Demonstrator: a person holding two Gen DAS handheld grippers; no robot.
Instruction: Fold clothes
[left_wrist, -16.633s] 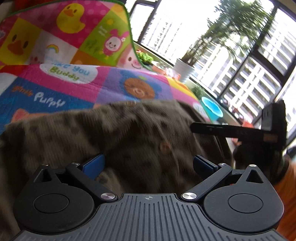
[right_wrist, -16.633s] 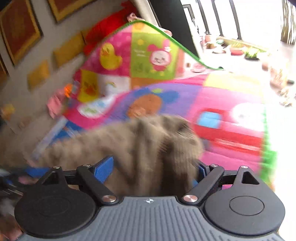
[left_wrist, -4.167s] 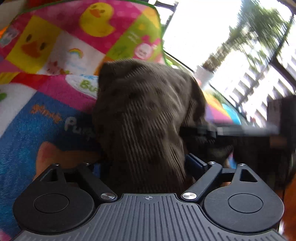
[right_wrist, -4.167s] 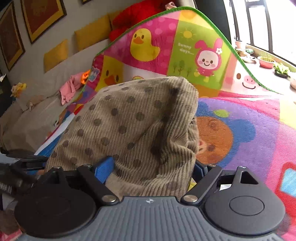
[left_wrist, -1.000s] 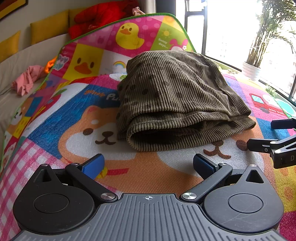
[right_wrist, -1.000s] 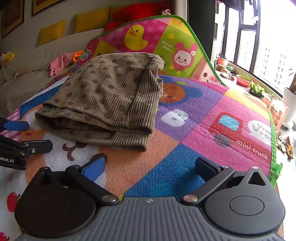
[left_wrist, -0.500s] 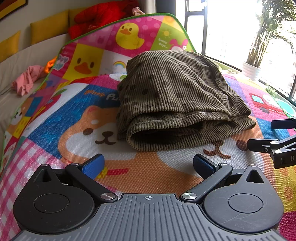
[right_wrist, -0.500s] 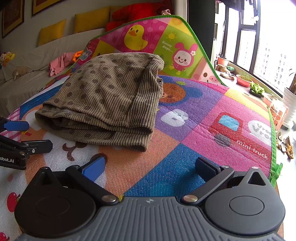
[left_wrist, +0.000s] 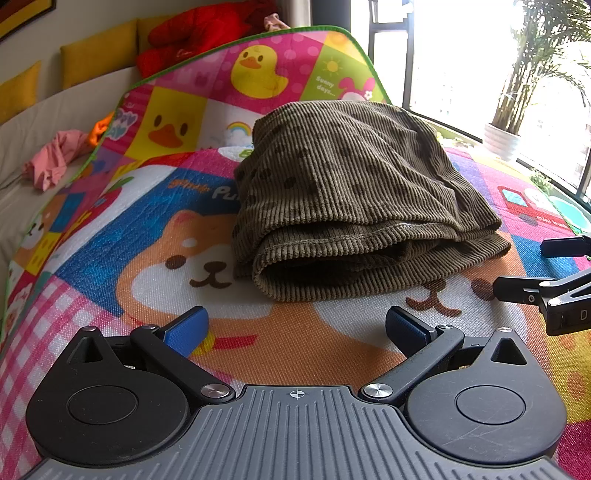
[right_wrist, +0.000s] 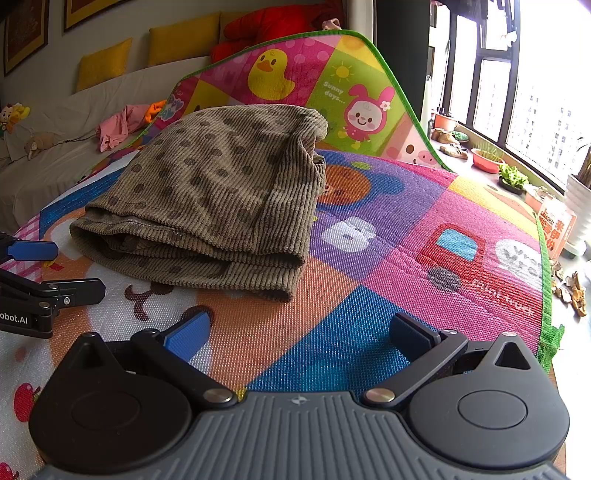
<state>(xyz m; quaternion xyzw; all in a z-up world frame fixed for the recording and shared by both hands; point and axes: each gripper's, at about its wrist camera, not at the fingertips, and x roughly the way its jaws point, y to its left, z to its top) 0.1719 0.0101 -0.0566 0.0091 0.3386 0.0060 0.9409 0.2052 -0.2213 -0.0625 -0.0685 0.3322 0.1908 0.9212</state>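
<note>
A brown corduroy garment with dark dots lies folded in a thick stack on the colourful play mat, its open hem edges facing me. My left gripper is open a short way in front of the fold, holding nothing. My right gripper is open too, empty, near the garment's right front corner. In the left wrist view the right gripper's fingers show at the right edge. In the right wrist view the left gripper's fingers show at the left edge.
The mat's far end curls up against a sofa with yellow cushions and a red plush. Pink clothes lie on the sofa. Windows, potted plants and small pots line the right side past the mat's green edge.
Over the longer span both grippers let go of the garment, which now lies folded on the mat. In the last second nothing has visibly moved.
</note>
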